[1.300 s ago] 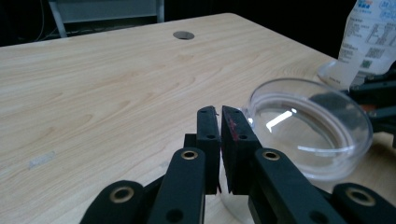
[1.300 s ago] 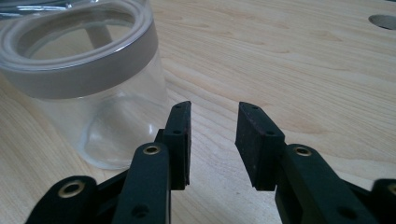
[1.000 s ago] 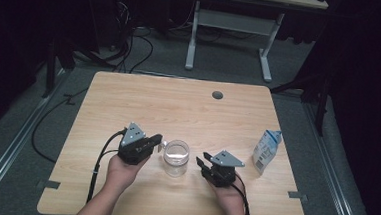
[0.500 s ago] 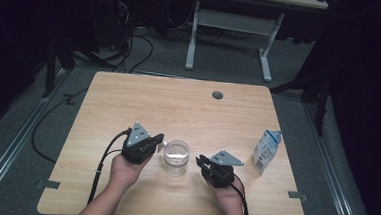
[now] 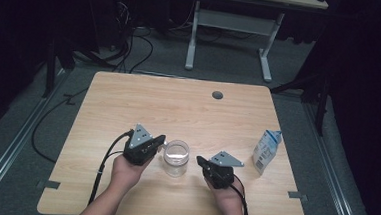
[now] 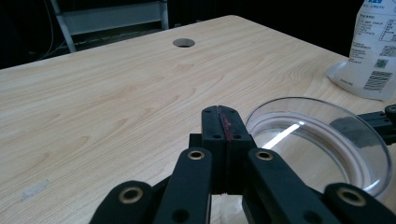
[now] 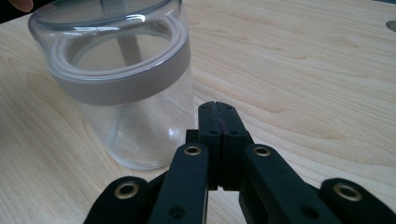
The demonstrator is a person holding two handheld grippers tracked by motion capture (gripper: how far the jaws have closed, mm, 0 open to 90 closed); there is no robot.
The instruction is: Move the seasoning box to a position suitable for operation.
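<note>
So the whole thing sits on a pale wood-grain worktop [image 5: 178,107] with rounded corners, grey carpet floor [image 5: 37,128] around it and a pretty dark room beyond. Nearest the person, both hands come in from the bottom edge: the left gripper [image 5: 157,139] has its fingers pressed together with nothing between them, and the right gripper [image 5: 200,161] is the same, fingers closed flat against each other and empty. Right between the two stands the clear round glass jar with a transparent lid and a grey band under the rim [image 5: 176,157], upright, near the front edge and a bit left of the worktop's middle. The left gripper's tip is just beside the jar's rim at lid height, the right one just beside its lower wall; can't tell for sure if either actually touches. The jar looks empty as far as I can see through the glass [image 7: 135,93]. Off to the right, well apart from the jar and close to the right edge, stands a small white and blue carton [image 5: 266,151], upright. Farther back the worktop is bare wood up to a round grey cable hole [image 5: 217,95] near the far edge. Past that there are black cables on the floor [image 5: 132,49] and the white legs of another desk [image 5: 233,35].
</note>
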